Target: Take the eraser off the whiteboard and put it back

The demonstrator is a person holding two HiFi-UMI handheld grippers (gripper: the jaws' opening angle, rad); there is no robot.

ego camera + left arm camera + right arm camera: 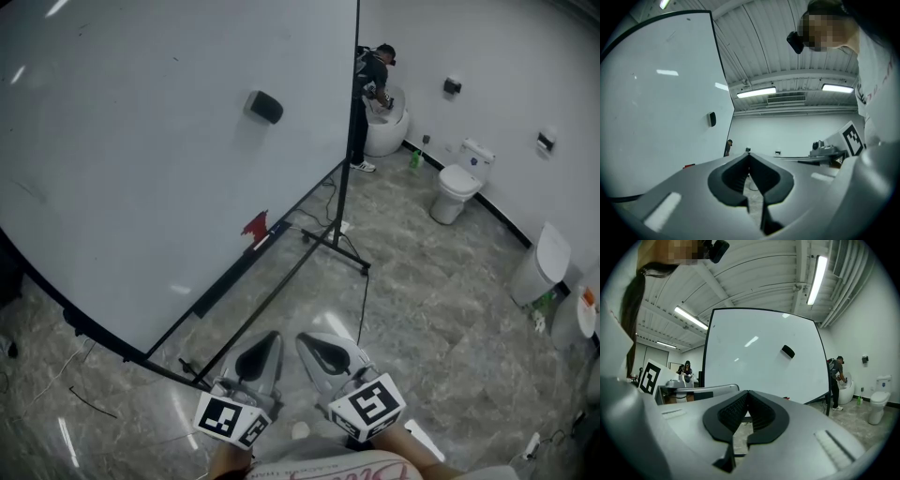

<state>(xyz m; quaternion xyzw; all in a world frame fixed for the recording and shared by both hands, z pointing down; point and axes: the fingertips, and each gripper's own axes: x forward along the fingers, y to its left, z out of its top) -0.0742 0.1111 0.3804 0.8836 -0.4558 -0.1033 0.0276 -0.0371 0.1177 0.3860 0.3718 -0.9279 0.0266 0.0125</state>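
Observation:
A black eraser [264,107] sticks to the upper middle of the big whiteboard [122,169], well away from both grippers. My left gripper [271,337] and right gripper [306,340] are side by side at the bottom of the head view, above the floor in front of the board's stand. Both are shut and hold nothing. In the left gripper view the eraser [712,119] shows small near the board's right edge, beyond the left gripper [749,155]. In the right gripper view the eraser [788,351] lies up and right of the right gripper [747,392].
A red object [255,226] lies on the board's marker tray. The stand's black legs [336,247] reach onto the marble floor. A person [375,73] works at a white fixture behind the board. Toilets [457,184] line the right wall, and a green bottle [415,159] stands nearby.

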